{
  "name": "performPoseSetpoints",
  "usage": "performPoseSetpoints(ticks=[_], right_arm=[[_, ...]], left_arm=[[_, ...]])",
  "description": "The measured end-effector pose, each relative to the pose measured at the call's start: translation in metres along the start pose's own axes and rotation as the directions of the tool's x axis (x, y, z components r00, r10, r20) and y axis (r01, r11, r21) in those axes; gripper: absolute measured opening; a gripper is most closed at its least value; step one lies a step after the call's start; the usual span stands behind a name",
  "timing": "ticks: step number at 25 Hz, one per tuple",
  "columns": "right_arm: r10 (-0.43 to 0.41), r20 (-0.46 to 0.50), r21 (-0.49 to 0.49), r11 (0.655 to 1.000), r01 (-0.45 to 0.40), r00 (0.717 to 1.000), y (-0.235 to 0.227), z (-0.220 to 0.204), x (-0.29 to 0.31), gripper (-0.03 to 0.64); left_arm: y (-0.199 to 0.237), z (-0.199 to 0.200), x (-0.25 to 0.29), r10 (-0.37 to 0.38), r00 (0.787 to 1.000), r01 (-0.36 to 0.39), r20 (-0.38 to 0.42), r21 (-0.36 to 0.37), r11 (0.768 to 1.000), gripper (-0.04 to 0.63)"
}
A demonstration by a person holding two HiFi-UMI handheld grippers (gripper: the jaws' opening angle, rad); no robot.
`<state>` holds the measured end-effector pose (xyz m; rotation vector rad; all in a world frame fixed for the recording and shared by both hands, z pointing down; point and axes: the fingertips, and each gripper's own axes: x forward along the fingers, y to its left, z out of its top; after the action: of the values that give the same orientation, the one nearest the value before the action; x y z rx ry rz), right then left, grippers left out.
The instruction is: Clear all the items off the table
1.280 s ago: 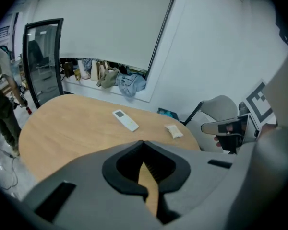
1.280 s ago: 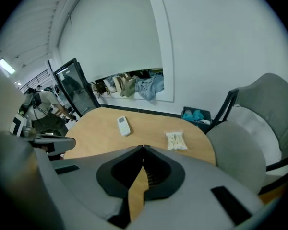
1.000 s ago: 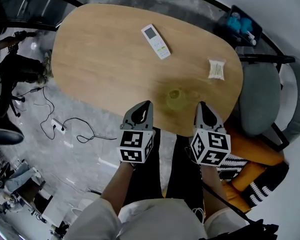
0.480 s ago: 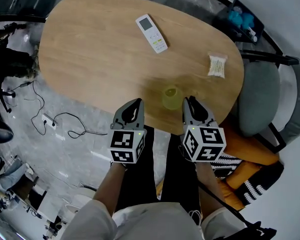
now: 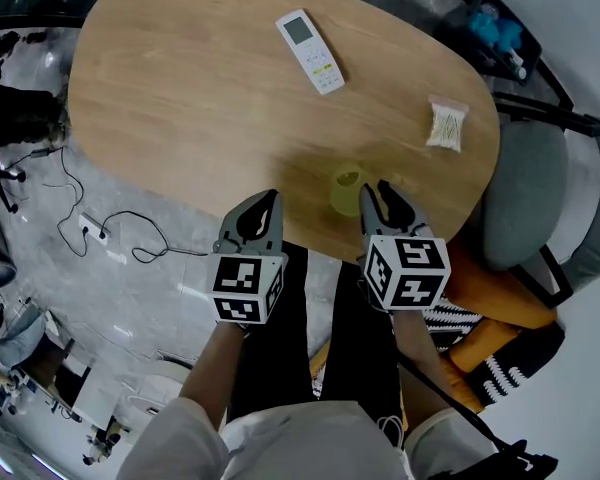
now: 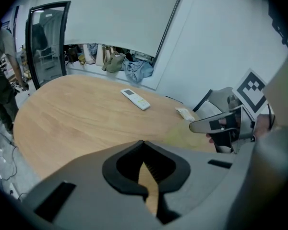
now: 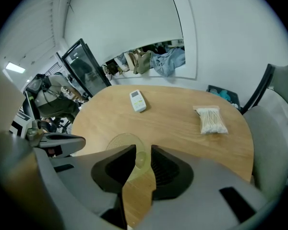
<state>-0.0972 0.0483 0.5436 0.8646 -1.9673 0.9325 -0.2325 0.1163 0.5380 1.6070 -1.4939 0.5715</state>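
The right hand-held gripper [image 5: 377,193] has its grey jaws partly apart. They have just been opening and they grip nothing. Through the gap one sees the cup [image 5: 347,190], which stands just in front of the tips, and the ribbed black pads do not press on it. The left hand-held gripper [image 5: 263,206] has its jaws closed tip to tip and is empty.

The cup is round, of translucent yellow-green plastic. It stands upright with the mouth up, close to the near edge of the surface [image 5: 180,98], an oval of pale wood with fine grain.

Farther away lies a white remote control [image 5: 311,52], a long flat bar. Its long axis runs diagonally and the small grey display is at the far end. Its print is too small to read.

Near the right edge lies a clear packet of cotton swabs [image 5: 447,124].
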Motion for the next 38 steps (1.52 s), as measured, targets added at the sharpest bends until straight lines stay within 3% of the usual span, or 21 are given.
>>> performPoseSetpoints(ticks=[9, 23, 33, 38], right_arm=[[-0.024, -0.021, 0.016, 1.0, 0.024, 0.999, -0.004, -0.003, 0.011, 0.063], [-0.025, 0.021, 0.051, 0.998, 0.024, 0.999, -0.021, 0.004, -0.008, 0.041], [-0.123, 0.058, 0.153, 0.982, 0.113, 0.991, -0.095, -0.001, -0.056, 0.041], [-0.211, 0.082, 0.262, 0.948, 0.183, 0.974, -0.149, -0.018, -0.098, 0.041]], left_arm=[[0.006, 0.003, 0.004, -0.003, 1.0, 0.003, -0.007, 0.014, 1.0, 0.003], [-0.015, 0.013, 0.016, -0.021, 1.0, 0.023, -0.021, 0.068, 0.997, 0.003], [-0.089, 0.027, 0.041, -0.103, 0.994, 0.11, -0.046, 0.161, 0.981, 0.003], [-0.152, 0.036, 0.055, -0.176, 0.982, 0.189, -0.073, 0.255, 0.948, 0.003]])
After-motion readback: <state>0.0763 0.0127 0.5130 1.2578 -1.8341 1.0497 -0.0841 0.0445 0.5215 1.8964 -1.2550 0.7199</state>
